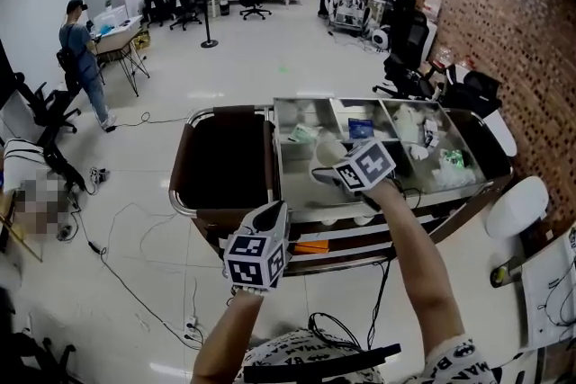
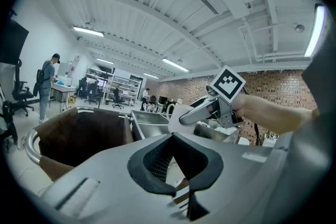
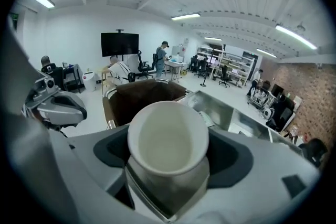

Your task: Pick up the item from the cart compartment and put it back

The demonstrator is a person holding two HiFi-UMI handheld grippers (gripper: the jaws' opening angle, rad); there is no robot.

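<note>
A white paper cup (image 3: 168, 136) sits between the jaws of my right gripper (image 3: 169, 165), mouth toward the camera, and the gripper is shut on it. In the head view the cup (image 1: 329, 148) hangs over the left steel compartment (image 1: 290, 114) of the cart (image 1: 297, 211), held by the right gripper (image 1: 322, 168). My left gripper (image 1: 273, 218) is lower, in front of the cart's front edge, its jaws together with nothing between them. The left gripper view shows the left gripper (image 2: 181, 176) from behind and, beyond it, the cup (image 2: 177, 113).
A brown bag (image 1: 225, 159) hangs open at the cart's left end. The other compartments hold a blue packet (image 1: 361, 129), white bags (image 1: 409, 123) and a green item (image 1: 453, 158). Cables (image 1: 135, 229) lie on the floor at left. A white stool (image 1: 517, 204) stands at right.
</note>
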